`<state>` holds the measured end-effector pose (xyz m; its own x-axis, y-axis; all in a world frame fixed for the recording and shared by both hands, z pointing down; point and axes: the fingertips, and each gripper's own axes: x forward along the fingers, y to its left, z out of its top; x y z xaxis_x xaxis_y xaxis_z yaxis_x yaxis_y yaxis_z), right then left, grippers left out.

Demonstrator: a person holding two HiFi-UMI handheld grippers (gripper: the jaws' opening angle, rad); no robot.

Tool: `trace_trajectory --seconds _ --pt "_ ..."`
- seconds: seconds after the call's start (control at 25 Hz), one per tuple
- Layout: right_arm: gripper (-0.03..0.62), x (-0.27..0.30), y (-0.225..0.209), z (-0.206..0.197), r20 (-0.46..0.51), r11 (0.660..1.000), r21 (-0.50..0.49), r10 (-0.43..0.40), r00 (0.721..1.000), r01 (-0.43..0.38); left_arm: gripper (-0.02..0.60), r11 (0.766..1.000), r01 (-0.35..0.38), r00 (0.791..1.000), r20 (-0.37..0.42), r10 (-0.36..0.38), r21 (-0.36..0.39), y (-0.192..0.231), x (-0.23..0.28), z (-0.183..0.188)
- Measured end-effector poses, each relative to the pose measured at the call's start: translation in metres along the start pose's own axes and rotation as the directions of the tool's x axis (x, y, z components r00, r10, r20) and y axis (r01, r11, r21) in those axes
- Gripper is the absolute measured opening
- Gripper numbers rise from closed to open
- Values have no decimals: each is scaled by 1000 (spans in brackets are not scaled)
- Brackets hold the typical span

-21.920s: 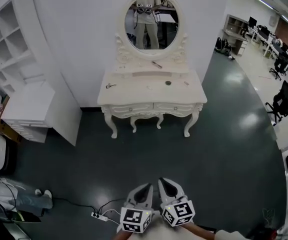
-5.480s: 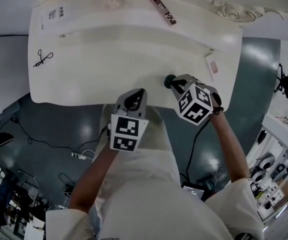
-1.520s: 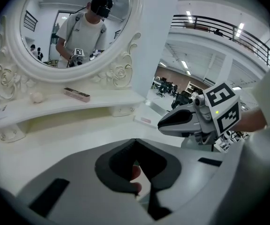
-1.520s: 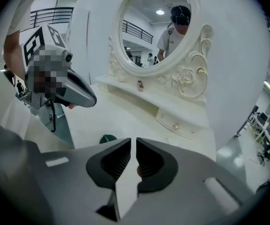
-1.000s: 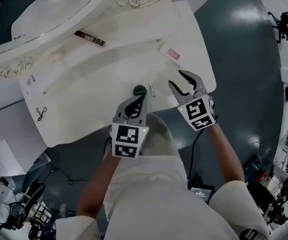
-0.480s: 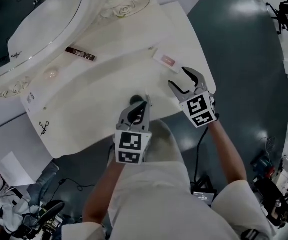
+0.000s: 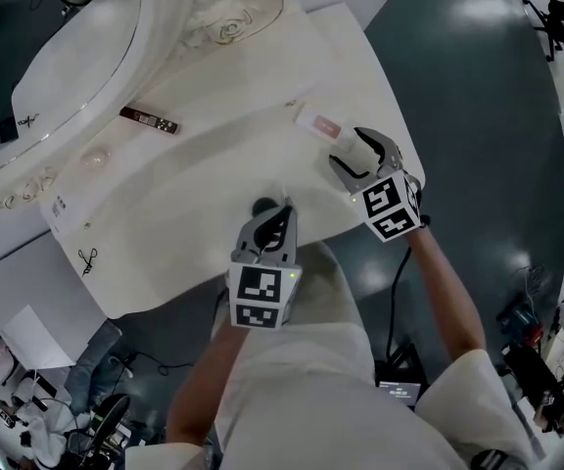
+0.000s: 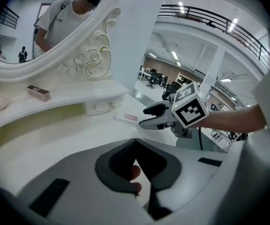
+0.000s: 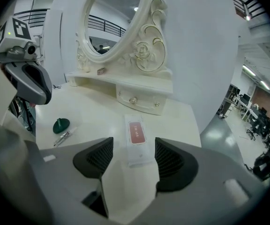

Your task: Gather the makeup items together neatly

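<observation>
right gripper view: the right gripper (image 9: 132, 150) is released, its jaws having just been opening, and they frame a flat clear packet with a red label (image 9: 136, 136) lying on the dressing table (image 9: 97, 111); the pads do not touch it. judged purpose: a wide mouth to straddle the packet's width before pickup. a dark green round item (image 9: 61, 124) and a slim clear tube (image 9: 63, 138) lie together to the left, seemingly the gathering spot. the left gripper (image 8: 135, 142) is clenched, tips meeting; a small reddish shape shows behind them, unidentified. it hovers just beside the green item, apparently idle.
</observation>
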<state>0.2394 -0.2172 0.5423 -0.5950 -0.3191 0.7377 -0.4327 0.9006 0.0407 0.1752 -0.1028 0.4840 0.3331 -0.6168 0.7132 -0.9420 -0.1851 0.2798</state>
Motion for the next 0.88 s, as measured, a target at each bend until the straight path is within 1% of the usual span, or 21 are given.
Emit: trace_trajectory --seconds 0.28,0.52,0.8,0.88 --pt "253 16 -6 -4 -23 1000 -7 16 1000 -16 -5 1000 -5 1000 -9 4 -19 1 6 -1" --pt "253 25 -7 -10 -54 999 -18 49 997 -50 -5 1000 5 1000 -22 -6 -11 -2 7 -3" --pt "253 26 -11 -15 -61 999 -3 51 997 -51 -5 1000 5 1000 -21 -5 -19 -3 7 -4" --pt "240 27 -11 -14 -60 999 -10 50 997 -50 -5 1000 6 1000 -19 -7 -20 -2 7 -4"
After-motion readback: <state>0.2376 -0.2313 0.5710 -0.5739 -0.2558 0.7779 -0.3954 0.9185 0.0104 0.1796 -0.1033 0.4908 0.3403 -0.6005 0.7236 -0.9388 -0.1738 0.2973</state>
